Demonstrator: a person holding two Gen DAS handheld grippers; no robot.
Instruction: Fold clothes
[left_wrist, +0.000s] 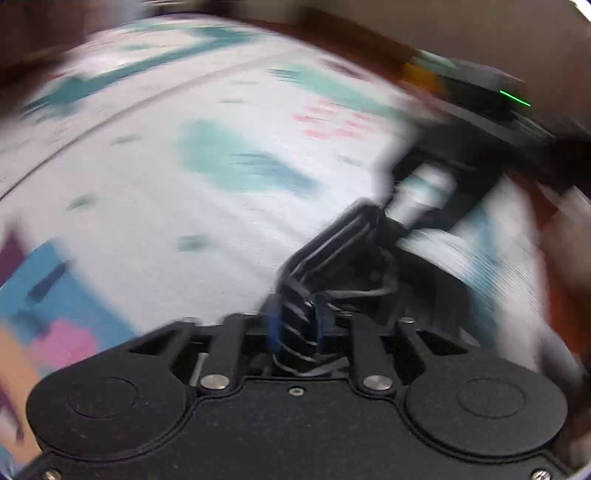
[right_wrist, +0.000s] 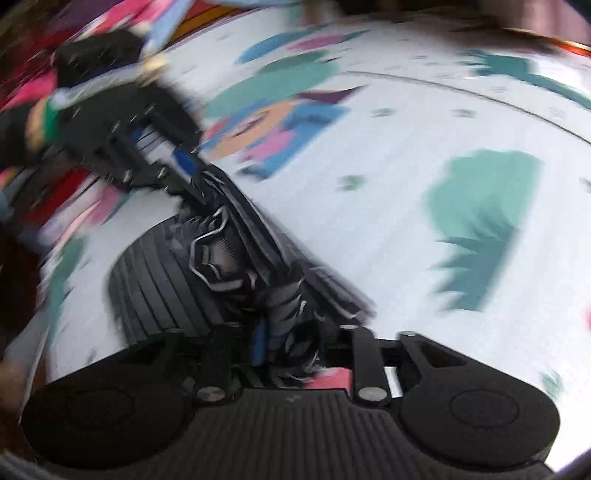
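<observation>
The cloth (left_wrist: 221, 221) lies spread flat and fills most of both views: white, with teal patches, a blue, pink and orange figure and a thin dark seam line across it. It is laid out wide, most likely so that a clean fold can be made. A strip of reddish bench (left_wrist: 354, 40) shows past its far edge.

The left gripper (left_wrist: 354, 236) points down at the cloth near its right side. A part of the cloth (left_wrist: 498, 266) sits there in a raised band, apparently an edge brought over the flat part. The right gripper (right_wrist: 199, 206) also points steeply down, close to the left gripper. The two meet over the same edge of the cloth, which suits carrying one side across together so the fold stays straight.

Both views are smeared. The fingers of each gripper look fairly near each other, but I cannot tell whether either gripper is closed on cloth or stands free of it. No white cloth shows clearly between the fingers in either view.

A jumble of pink, red and dark clothes (right_wrist: 33, 88) lies beyond the white cloth in the right wrist view. It looks like a pile kept aside from the folding area.

I judge the fold to be partly made, with the carried edge about to be laid down and smoothed.
</observation>
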